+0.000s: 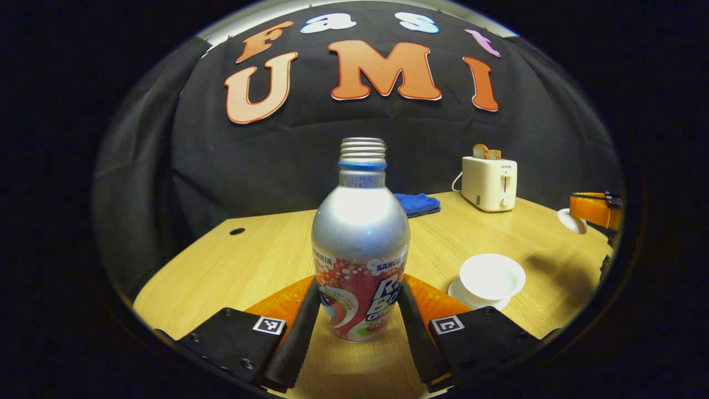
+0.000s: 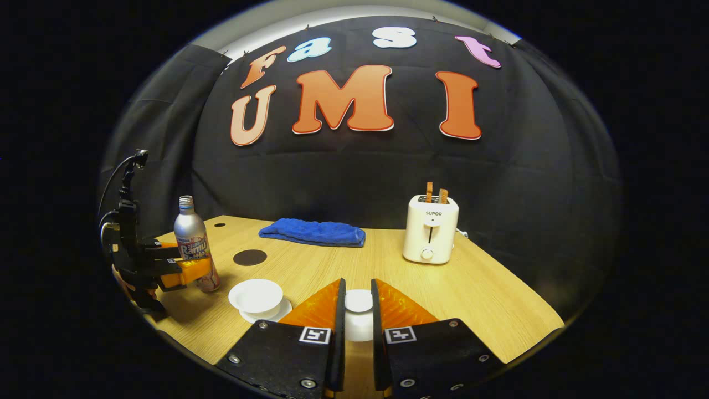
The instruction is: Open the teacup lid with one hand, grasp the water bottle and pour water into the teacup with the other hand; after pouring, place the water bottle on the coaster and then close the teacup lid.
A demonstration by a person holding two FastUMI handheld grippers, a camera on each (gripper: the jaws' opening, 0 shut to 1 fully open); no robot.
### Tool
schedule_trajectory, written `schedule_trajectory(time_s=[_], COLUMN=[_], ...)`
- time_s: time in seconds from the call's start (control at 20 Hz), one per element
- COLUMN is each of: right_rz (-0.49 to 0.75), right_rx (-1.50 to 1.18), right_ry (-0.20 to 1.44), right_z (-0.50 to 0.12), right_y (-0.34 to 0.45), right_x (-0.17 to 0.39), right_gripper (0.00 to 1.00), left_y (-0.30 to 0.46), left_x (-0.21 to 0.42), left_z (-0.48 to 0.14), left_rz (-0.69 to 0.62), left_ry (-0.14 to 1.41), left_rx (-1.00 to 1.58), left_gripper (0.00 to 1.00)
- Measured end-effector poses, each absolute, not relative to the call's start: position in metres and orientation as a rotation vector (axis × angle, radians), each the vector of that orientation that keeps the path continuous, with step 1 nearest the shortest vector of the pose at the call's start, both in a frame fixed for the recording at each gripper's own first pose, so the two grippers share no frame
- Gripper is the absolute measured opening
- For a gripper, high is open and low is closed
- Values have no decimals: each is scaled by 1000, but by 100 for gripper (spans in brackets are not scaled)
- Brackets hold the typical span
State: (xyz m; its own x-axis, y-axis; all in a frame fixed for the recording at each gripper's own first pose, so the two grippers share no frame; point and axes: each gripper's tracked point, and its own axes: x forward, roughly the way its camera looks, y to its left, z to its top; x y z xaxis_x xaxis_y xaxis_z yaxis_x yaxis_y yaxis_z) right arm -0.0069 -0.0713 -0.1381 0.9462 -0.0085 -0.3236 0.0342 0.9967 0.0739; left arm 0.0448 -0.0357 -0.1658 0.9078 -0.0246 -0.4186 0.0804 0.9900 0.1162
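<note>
A silver water bottle (image 1: 360, 221) with its cap off stands upright on the table, and my left gripper (image 1: 359, 291) is shut on its labelled lower part. In the right gripper view the same bottle (image 2: 188, 233) and the left gripper (image 2: 191, 272) are at the far left. The white teacup (image 1: 492, 275) sits uncovered on its saucer, right of the bottle; it is also the teacup (image 2: 256, 295) in the right gripper view. My right gripper (image 2: 358, 286) is shut on the white teacup lid (image 2: 359, 302), held above the table. A dark round coaster (image 2: 250, 257) lies behind the cup.
A white toaster (image 2: 430, 228) with toast in it stands at the back right of the wooden table (image 2: 471, 293). A folded blue cloth (image 2: 313, 232) lies at the back centre. A small hole (image 2: 220, 225) is in the tabletop near the back left.
</note>
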Motion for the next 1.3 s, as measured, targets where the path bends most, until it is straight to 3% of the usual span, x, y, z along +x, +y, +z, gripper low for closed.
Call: schedule_trajectory(time_s=[0.5, 0.55, 0.7, 0.75, 0.9, 1.0, 1.05, 1.1, 1.3], right_rz=[-99, -99, -96, -92, -77, -74, -74, -75, -89], right_rx=[70, 72, 57, 51, 45, 45, 47, 51, 59], right_ry=[322, 324, 333, 336, 338, 335, 334, 335, 333], right_z=[-137, -139, -143, -144, -144, -145, -144, -145, -146], right_y=[-114, -114, -115, -115, -113, -116, -117, -119, -129], right_x=[-20, -22, -25, -26, -27, -27, -27, -27, -30], right_gripper=[22, 22, 22, 21, 21, 21, 21, 21, 21], left_y=[-41, -45, -48, -50, -56, -58, -59, -58, -51], left_x=[57, 59, 58, 59, 63, 65, 67, 68, 75], left_z=[-130, -129, -134, -135, -144, -144, -145, -146, -146], left_rz=[-52, -59, -76, -84, -117, -138, -145, -152, -158], left_ry=[350, 346, 346, 345, 355, 349, 346, 342, 328], left_rx=[555, 598, 715, 748, 836, 904, 941, 982, 1127], left_gripper=[80, 76, 81, 76, 76, 81, 76, 81, 81])
